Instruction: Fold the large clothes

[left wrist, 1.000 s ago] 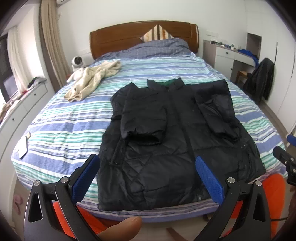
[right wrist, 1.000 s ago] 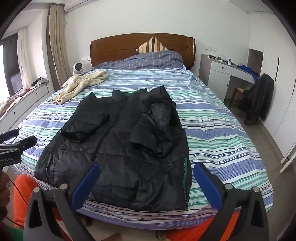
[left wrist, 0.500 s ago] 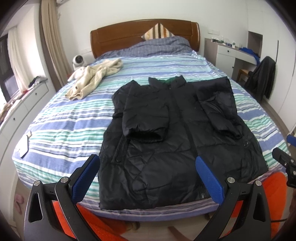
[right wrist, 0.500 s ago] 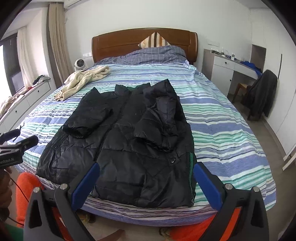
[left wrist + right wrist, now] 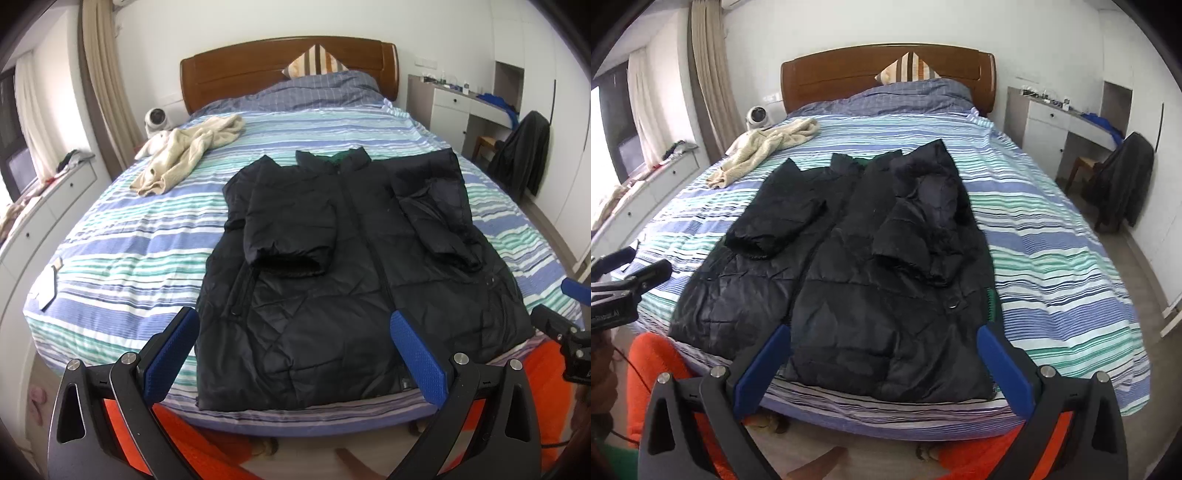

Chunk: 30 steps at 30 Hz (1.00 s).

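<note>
Left gripper [image 5: 295,354]: jaws wide apart, nothing between the blue pads [image 5: 417,360], held off the foot of the bed at 6 o'clock.

Right gripper [image 5: 882,363]: jaws likewise wide and empty, beside the left one, above the floor short of the mattress edge.

Black padded jacket [image 5: 343,273]: flat on the striped bed cover [image 5: 122,254], front up, hem at the foot edge of the mattress, collar toward 12 o'clock. Both sleeves lie folded in over the chest; left sleeve cuff [image 5: 291,264] near the middle, right sleeve [image 5: 923,236] bunched along the 3 o'clock side.

Open room: bare striped cover to either side of the jacket, wider at 9 o'clock; more bare cover between collar and pillows.

Beige garment [image 5: 184,157]: crumpled at 11 o'clock, well apart from the jacket.

Wooden headboard [image 5: 236,70]: far end, 12 o'clock.

Dark coat on chair [image 5: 1123,181]: 2 o'clock, off the bed.
</note>
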### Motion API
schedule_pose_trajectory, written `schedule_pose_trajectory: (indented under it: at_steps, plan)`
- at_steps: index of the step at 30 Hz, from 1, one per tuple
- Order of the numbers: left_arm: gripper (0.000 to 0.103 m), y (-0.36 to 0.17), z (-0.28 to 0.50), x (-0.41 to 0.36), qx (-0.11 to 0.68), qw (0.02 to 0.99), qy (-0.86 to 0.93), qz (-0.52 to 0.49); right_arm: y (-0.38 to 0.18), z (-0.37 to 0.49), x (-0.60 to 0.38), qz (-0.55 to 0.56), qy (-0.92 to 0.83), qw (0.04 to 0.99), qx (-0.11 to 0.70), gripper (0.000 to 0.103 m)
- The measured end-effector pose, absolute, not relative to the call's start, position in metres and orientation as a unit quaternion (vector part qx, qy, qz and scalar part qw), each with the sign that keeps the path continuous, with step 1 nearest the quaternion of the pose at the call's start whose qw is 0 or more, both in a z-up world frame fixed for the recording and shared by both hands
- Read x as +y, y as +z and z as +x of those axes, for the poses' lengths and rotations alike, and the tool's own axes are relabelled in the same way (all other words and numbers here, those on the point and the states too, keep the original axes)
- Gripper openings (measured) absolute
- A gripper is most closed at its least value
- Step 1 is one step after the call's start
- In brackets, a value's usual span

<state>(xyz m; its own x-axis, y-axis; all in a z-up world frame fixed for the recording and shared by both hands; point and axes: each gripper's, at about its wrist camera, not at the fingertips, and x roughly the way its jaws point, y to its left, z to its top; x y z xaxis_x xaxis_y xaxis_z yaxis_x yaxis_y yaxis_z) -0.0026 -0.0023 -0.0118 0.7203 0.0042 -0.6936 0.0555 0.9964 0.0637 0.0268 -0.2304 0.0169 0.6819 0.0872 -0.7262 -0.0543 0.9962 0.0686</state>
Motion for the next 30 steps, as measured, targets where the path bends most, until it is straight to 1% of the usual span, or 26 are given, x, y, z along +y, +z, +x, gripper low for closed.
schedule_pose_trajectory:
  at_steps: [9, 15, 19, 26, 28, 30]
  plan:
    - [0.103, -0.012, -0.001, -0.002, 0.374, 0.926, -0.008, 0.041, 0.026, 0.022, -0.226, -0.003, 0.033, 0.925, 0.379, 0.103]
    - [0.103, -0.013, -0.002, -0.002, 0.374, 0.927, -0.006, 0.042, 0.024, 0.022, -0.233, 0.011, 0.032, 0.925, 0.378, 0.103]
    - [0.103, -0.014, -0.004, -0.003, 0.377, 0.925, -0.004, 0.046, 0.023, 0.021, -0.227, -0.030, 0.025, 0.927, 0.374, 0.103]
    - [0.103, -0.015, -0.004, -0.001, 0.377, 0.925, -0.003, 0.042, 0.042, 0.028, -0.232, -0.060, 0.052, 0.954, 0.289, 0.103]
    - [0.103, -0.017, -0.003, 0.001, 0.381, 0.924, -0.004, 0.039, 0.032, 0.050, -0.233, -0.095, 0.079, 0.949, 0.291, 0.103]
    - [0.103, -0.018, -0.002, 0.001, 0.384, 0.923, -0.005, 0.037, 0.013, 0.082, -0.232, -0.132, 0.085, 0.934, 0.320, 0.103]
